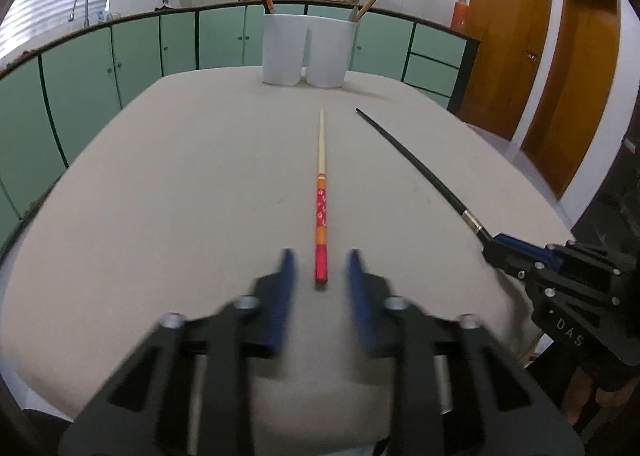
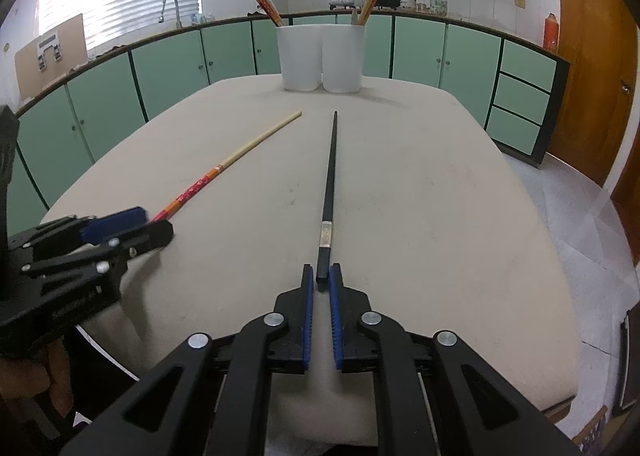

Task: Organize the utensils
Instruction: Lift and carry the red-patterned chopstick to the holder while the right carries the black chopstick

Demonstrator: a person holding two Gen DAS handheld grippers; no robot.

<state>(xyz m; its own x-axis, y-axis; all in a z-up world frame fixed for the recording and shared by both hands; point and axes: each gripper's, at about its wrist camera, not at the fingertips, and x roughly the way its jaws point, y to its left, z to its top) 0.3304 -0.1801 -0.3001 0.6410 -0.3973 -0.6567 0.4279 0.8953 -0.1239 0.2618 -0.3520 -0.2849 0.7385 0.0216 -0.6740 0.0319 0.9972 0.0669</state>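
Note:
A red and orange patterned chopstick lies on the beige table, its pale tip pointing at two white holders. My left gripper is open, its blue fingers either side of the chopstick's red end without touching it. A black chopstick lies to the right. My right gripper is shut on its near end, with the chopstick resting on the table. The left holder has red chopsticks in it, the right holder wooden ones.
The beige table ends at a rounded edge on all sides. Green cabinets run behind it with a sink, pots and a stove on the counter. Wooden doors stand at the right.

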